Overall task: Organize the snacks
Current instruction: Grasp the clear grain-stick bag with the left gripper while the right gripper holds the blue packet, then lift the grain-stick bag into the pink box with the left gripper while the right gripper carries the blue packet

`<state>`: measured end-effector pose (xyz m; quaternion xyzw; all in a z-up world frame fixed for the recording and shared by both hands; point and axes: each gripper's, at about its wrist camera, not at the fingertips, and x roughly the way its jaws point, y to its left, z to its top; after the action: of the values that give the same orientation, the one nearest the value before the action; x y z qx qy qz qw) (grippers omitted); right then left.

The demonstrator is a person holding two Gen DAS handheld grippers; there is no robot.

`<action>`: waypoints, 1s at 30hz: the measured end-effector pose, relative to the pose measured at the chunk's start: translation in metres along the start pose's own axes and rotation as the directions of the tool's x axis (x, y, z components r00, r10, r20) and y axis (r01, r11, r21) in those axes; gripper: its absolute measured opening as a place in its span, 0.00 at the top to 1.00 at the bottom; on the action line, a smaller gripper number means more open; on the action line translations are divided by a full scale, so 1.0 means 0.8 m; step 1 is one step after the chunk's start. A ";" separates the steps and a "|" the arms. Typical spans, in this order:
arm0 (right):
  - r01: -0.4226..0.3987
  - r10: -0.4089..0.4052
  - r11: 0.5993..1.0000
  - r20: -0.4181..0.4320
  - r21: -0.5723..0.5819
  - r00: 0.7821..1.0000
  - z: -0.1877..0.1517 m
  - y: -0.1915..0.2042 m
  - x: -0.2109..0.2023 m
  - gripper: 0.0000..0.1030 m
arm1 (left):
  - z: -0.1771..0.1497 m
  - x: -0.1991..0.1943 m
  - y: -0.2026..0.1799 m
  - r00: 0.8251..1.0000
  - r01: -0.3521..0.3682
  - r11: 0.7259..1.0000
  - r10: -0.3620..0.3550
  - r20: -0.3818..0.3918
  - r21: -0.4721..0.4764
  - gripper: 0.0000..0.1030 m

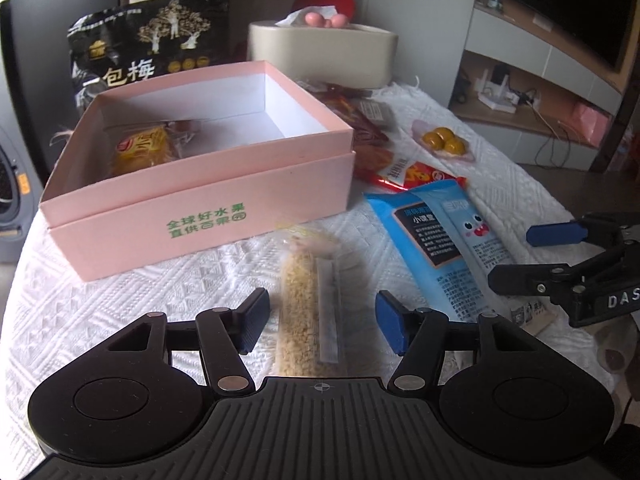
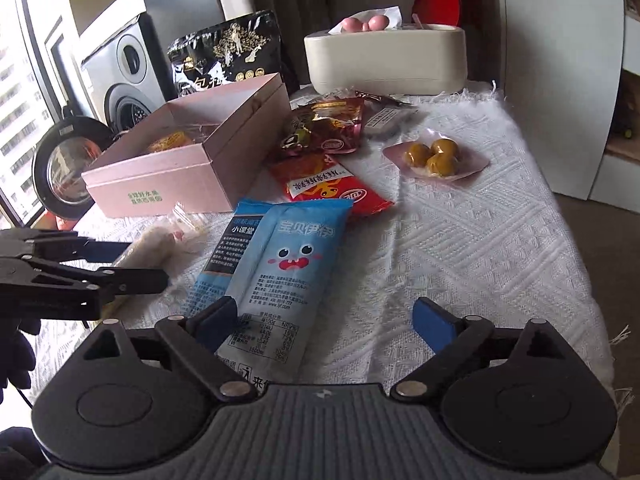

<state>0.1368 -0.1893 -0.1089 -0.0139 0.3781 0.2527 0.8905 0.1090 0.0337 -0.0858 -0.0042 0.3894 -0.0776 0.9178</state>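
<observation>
A: Between our left gripper [image 1: 322,322] jaws, which stand apart, lies the clear crumb packet [image 1: 308,320] on the white cloth [image 1: 100,300], untouched by either pad.

B: Our right gripper [image 2: 324,322] is spread wide over the blue snack pack [image 2: 280,264]. We see the pink box [image 1: 200,200] just beyond, holding a yellow packet [image 1: 142,150].

1. The left gripper [image 1: 322,322] is black, with a ribbed dark grey base plate that carries a small crosshair mark.
2. Two round black housings flank the plate; silver pivot screws join the black linkage arms.
3. Its fingers [image 1: 390,328] end in flat blue pads.
4. The right gripper [image 2: 324,320] has the same build; white letters "DAS" show on its side.
5. A dark glove [image 2: 16,354] covers the left hand.
</observation>
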 end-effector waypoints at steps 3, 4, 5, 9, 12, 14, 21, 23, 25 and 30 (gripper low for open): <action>-0.004 0.004 1.000 0.009 0.003 1.000 -0.002 0.001 0.002 0.03 | 0.000 0.001 0.001 1.000 0.009 1.000 -0.009 -0.004 0.001 0.37; -0.007 0.007 1.000 0.007 0.009 1.000 -0.002 0.001 0.002 0.00 | 0.000 0.001 0.002 1.000 0.013 1.000 -0.013 -0.006 0.007 0.37; -0.009 0.009 1.000 0.003 0.016 1.000 -0.001 0.001 0.003 0.00 | -0.002 0.000 0.002 1.000 0.018 1.000 -0.018 -0.007 0.017 0.37; 0.018 -0.017 1.000 -0.016 0.020 1.000 0.004 0.006 0.006 0.00 | -0.006 -0.004 0.004 0.999 0.032 0.999 -0.032 0.002 0.014 0.38; 0.011 -0.011 0.999 -0.028 0.035 1.000 0.006 0.003 0.006 0.00 | -0.007 -0.007 0.009 1.000 0.002 1.000 -0.001 0.020 -0.017 0.67; 0.005 -0.005 1.000 -0.049 0.000 0.999 0.010 0.004 0.007 0.00 | -0.006 -0.012 0.020 1.000 0.029 0.997 -0.028 0.013 -0.076 0.68; 0.052 -0.049 0.998 0.053 -0.041 0.997 0.004 0.042 -0.014 0.02 | -0.035 -0.056 0.040 0.999 0.031 0.989 -0.028 0.024 -0.147 0.68; 0.113 -0.105 0.989 0.079 -0.093 0.991 0.002 0.064 -0.008 0.02 | -0.044 -0.061 0.047 1.000 0.020 0.984 -0.018 0.014 -0.178 0.68; 0.121 -0.114 0.986 0.065 -0.118 0.991 0.005 0.078 0.004 0.02 | -0.050 -0.064 0.050 1.000 0.006 0.981 -0.005 0.006 -0.193 0.68; 0.151 -0.150 0.981 0.012 -0.118 0.989 0.013 0.092 0.032 0.07 | -0.053 -0.067 0.049 1.000 0.011 0.979 -0.013 -0.006 -0.202 0.68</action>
<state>0.1250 -0.1119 -0.1069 -0.0950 0.3587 0.2068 0.9053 0.0476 0.0823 -0.0794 -0.0995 0.3985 -0.0431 0.9107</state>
